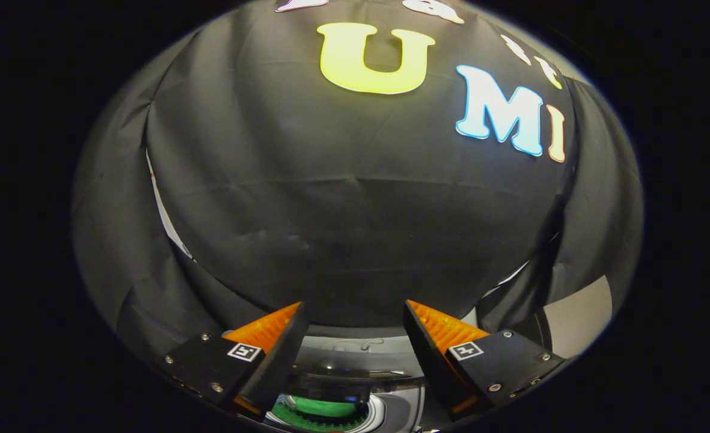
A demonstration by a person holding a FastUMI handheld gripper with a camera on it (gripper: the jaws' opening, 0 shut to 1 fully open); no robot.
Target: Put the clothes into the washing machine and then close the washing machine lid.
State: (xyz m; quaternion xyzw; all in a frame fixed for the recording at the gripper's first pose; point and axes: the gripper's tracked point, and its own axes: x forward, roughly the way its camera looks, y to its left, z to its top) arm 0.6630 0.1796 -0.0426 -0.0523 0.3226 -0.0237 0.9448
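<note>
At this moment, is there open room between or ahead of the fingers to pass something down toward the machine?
The hand-held gripper is open with nothing between its fingers; that gap is free, bordered ahead by the booth wall. Below the gap it is crowded: the washing machine top sits close, with something green inside its opening.

Washer [355,352] btwn fingers [282,337]; booth wall [355,210] behind.

Washing machine [355,352] lies below the spread fingers, something green [321,408] inside its round opening

Washing machine [355,361] mostly hidden below the gripper [355,319]; lid unclear.
</note>
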